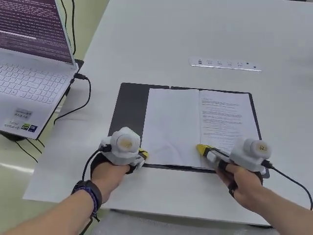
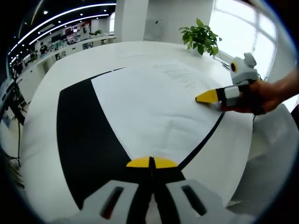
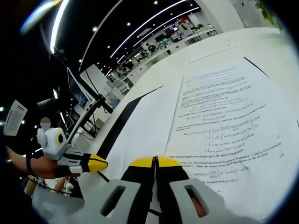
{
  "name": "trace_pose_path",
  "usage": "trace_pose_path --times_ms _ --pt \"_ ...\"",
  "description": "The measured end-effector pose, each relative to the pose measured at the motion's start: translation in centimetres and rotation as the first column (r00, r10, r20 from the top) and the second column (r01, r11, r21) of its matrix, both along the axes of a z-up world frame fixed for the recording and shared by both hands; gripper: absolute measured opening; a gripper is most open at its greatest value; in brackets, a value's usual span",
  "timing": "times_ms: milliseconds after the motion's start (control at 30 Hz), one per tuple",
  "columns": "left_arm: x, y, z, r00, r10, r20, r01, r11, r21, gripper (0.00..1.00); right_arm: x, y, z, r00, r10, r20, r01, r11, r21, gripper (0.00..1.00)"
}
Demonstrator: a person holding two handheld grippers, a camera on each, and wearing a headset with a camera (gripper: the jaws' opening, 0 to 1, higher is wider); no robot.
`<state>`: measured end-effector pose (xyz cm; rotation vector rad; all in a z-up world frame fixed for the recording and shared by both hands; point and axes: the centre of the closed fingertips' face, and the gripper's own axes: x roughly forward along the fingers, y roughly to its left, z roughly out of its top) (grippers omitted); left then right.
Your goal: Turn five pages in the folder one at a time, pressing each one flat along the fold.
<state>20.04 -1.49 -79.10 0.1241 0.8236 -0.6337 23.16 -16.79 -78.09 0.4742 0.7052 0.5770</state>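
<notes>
The black folder (image 1: 129,105) lies open on the white table (image 1: 171,39), with a blank page (image 1: 168,122) left of the fold and a printed page (image 1: 225,120) right of it. The left gripper (image 1: 143,154), jaws together, sits at the blank page's near left corner. The right gripper (image 1: 201,148), jaws also together, rests on the paper by the fold's near end.

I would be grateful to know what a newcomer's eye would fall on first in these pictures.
The open black folder lies on the white table, a blank page on its left, a printed page on its right. Both yellow-tipped claws rest shut at its near edge: the left claw by the blank page's corner, the right claw near the fold. A lit laptop stands at far left.
</notes>
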Motion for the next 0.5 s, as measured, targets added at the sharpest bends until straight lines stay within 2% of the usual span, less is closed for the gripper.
trace_pose_path --times_ms 500 --pt "0.0 0.1 0.0 1.0 -0.002 0.004 0.002 1.0 0.004 0.0 -2.2 0.1 0.0 1.0 -0.008 0.001 0.008 1.0 0.001 0.0"
